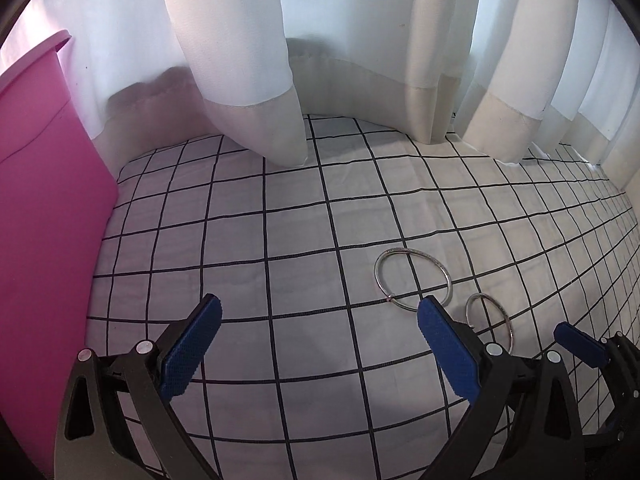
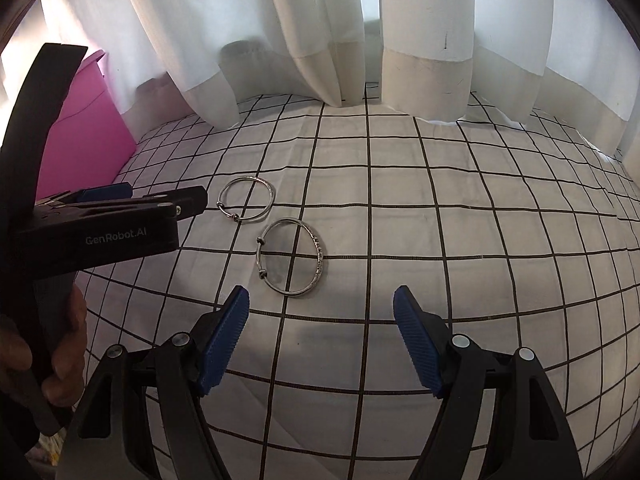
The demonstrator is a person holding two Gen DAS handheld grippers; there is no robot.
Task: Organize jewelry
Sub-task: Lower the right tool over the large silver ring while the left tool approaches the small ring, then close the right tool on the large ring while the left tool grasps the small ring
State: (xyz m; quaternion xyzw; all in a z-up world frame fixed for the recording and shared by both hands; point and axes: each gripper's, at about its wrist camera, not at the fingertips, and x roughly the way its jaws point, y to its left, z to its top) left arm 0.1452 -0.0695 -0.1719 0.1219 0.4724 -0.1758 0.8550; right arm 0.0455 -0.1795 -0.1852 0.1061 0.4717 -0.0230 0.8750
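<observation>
Two silver bangles are lying flat on a white cloth with a black grid (image 2: 440, 184), just beside each other but not overlapping. The thinner bangle (image 2: 247, 199) is sitting farther from the right wrist camera, and the engraved bangle (image 2: 291, 258) with small beads at its gap is lying nearer to it. The right gripper (image 2: 321, 342) is hovering above the cloth on the near side of the engraved bangle, its blue-padded tongs standing wide apart with nothing between them. The left gripper (image 1: 320, 346) is likewise gaping, holding nothing, with bare gridded cloth showing between its pads; in its own view the thinner bangle (image 1: 412, 280) is lying just past its right pad. A hand (image 2: 48, 356) is gripping the left gripper's handle at the left edge of the right wrist view. A pink box (image 1: 44, 208) is standing on the left, and white curtains (image 2: 424, 32) are hanging down to the cloth behind.
</observation>
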